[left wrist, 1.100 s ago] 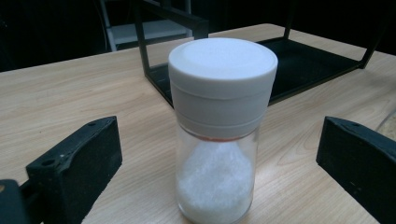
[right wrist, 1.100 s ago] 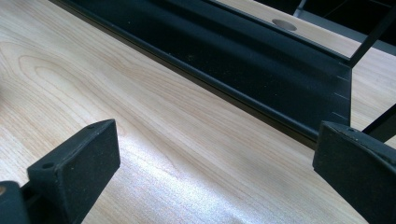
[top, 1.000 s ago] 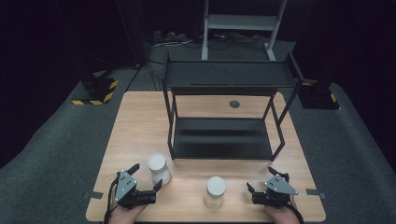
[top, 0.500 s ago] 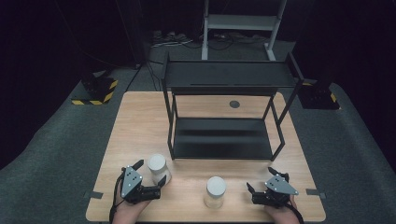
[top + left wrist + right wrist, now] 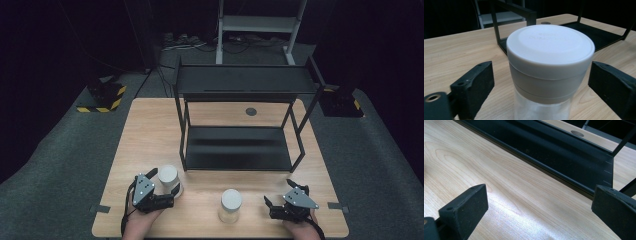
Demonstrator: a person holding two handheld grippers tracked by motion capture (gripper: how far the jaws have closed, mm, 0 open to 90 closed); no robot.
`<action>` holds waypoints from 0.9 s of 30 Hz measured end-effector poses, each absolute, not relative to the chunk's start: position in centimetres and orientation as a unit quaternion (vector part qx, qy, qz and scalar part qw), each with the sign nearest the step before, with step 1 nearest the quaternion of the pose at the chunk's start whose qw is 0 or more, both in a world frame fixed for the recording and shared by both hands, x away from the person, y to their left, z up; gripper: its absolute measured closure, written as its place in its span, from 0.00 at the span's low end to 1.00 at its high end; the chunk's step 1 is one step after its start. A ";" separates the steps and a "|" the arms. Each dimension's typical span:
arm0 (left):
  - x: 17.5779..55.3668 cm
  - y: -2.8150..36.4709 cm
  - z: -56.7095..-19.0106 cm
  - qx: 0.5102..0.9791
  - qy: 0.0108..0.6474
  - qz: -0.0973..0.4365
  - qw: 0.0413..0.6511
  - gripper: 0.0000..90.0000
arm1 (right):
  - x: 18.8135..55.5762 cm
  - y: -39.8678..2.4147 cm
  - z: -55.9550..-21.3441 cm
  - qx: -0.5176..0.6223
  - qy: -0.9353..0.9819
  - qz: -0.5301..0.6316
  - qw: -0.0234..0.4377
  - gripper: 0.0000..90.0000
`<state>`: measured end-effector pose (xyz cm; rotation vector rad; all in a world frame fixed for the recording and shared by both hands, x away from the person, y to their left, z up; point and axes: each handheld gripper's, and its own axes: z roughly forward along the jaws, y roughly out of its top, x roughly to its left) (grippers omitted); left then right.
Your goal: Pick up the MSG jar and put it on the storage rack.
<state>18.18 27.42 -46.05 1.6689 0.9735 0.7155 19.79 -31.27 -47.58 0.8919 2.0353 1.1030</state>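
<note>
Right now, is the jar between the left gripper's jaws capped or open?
Capped: a white lid sits flush on the upright jar.

A black rack (image 5: pixel 240 120) is standing on the worktop (image 5: pixel 145 130), beyond both tongs and between them as seen from above; its lower shelf (image 5: pixel 235 147) is lying just above the wood, its upper shelf (image 5: pixel 245 80) sitting on thin posts. In the right tongs' view the rack's front edge (image 5: pixel 536 167) is running slantwise ahead of the jaws. A round grommet (image 5: pixel 251 111) is sitting in the worktop behind the rack. Farther off, on the grey floor (image 5: pixel 60 150), a black-and-yellow striped base (image 5: pixel 102 97) is lying beyond the left tongs, and a pale metal stand (image 5: pixel 260 25) is standing at the back.
</note>
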 end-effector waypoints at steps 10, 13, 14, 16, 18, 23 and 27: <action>18.6 28.0 -46.8 0.685 0.408 0.283 0.534 0.26 | 19.8 -31.3 -47.6 0.340 0.776 0.421 0.325 0.00; 18.5 28.2 -46.9 0.685 0.403 0.284 0.537 0.30 | 19.8 -31.3 -47.6 0.341 0.775 0.421 0.324 0.00; 18.5 28.2 -46.9 0.687 0.399 0.285 0.537 0.32 | 19.8 -31.3 -47.6 0.341 0.775 0.421 0.324 0.00; 18.4 28.0 -46.9 0.690 0.395 0.290 0.534 0.37 | 19.8 -31.3 -47.6 0.341 0.775 0.421 0.324 0.00; 18.3 27.9 -46.9 0.690 0.394 0.291 0.532 0.38 | 19.8 -31.3 -47.6 0.341 0.776 0.421 0.324 0.00; 18.3 27.9 -46.9 0.689 0.395 0.292 0.533 0.38 | 19.8 -31.4 -47.6 0.342 0.775 0.422 0.322 0.00; 18.3 27.9 -46.9 0.688 0.397 0.290 0.533 0.38 | 19.8 -31.4 -47.6 0.341 0.776 0.422 0.322 0.00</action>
